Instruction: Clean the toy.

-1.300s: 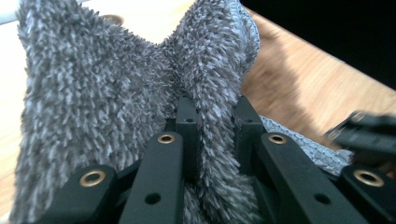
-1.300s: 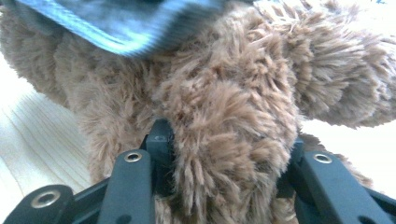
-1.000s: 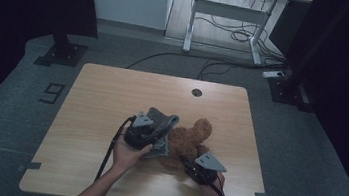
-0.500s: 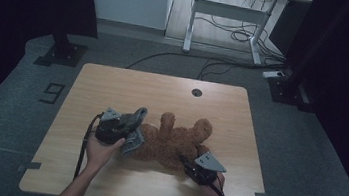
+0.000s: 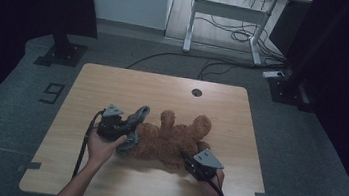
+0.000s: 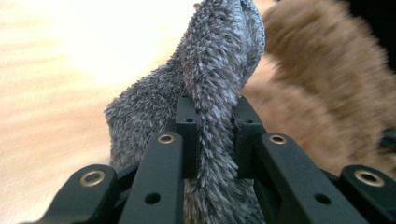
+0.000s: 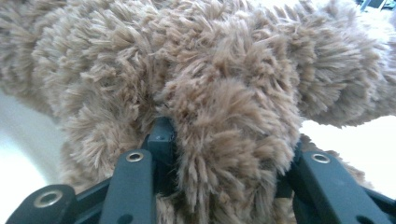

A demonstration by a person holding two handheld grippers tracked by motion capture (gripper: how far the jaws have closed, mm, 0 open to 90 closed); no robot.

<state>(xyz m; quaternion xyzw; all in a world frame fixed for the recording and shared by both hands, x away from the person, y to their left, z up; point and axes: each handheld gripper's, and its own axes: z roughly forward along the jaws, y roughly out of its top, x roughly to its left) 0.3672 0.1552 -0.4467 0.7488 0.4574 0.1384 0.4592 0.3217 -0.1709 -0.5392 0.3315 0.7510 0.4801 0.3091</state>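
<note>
Bear (image 5: pixel 172 140) lies on the counter (image 5: pixel 163 89), near the front edge. Left gripper (image 5: pixel 126 127) at its left end: the 2 jaws pinch a grey cloth (image 6: pixel 215 93), which runs up between them, bear just beside. Right gripper (image 5: pixel 192 164) at the bear's lower right: jaws clamp a brown fur limb (image 7: pixel 229 126).

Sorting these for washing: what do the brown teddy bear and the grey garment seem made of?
Teddy bear: long, shaggy tan plush, probably synthetic; loose tufted fibres show. Grey garment: short fuzzy knit or fleece, matte, with fine bristly pile, folding limply between the jaws.
</note>
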